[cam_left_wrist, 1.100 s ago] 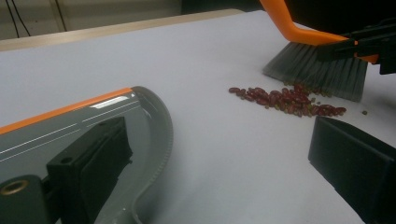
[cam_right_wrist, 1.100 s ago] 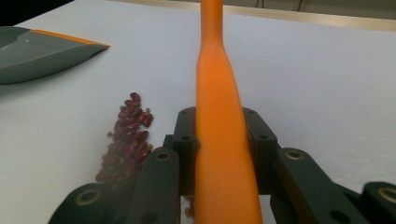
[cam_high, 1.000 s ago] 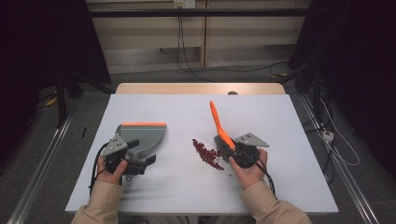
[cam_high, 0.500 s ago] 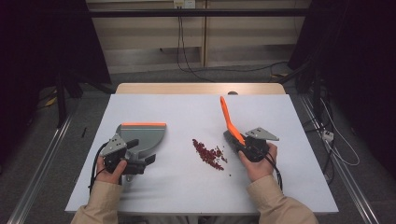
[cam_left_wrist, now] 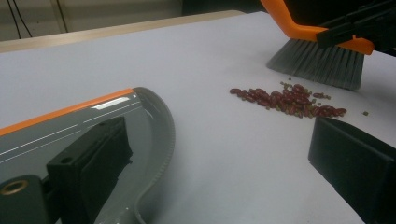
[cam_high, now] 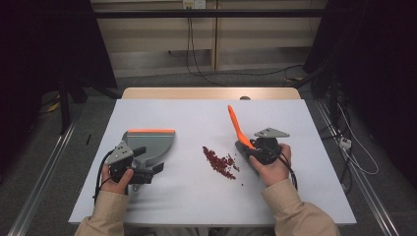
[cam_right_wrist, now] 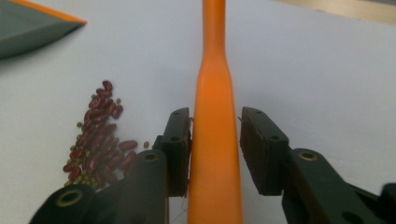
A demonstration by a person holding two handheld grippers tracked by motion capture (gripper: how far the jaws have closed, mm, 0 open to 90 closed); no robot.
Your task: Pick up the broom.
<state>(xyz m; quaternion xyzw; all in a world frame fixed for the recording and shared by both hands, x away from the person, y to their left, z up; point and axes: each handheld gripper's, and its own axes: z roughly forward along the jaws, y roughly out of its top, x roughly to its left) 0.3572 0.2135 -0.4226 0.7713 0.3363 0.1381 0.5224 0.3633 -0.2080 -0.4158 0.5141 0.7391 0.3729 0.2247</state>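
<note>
Bean pile lies mid-counter, between brush on its right and dustpan on its left; the sweep likely runs right to left. Right gripper straddles the brush handle, jaws w/ a slight gap one side; left gripper sits at the dustpan's near end, grip can't tell.

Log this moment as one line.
left gripper: holds dustpan | right gripper: around brush handle | beans: piled between them

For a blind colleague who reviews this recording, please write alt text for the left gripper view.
A grey dustpan with an orange edge lies on a white table, one black jaw over it. Beyond, a small heap of red beans lies just before the grey bristles of an orange brush.
</note>
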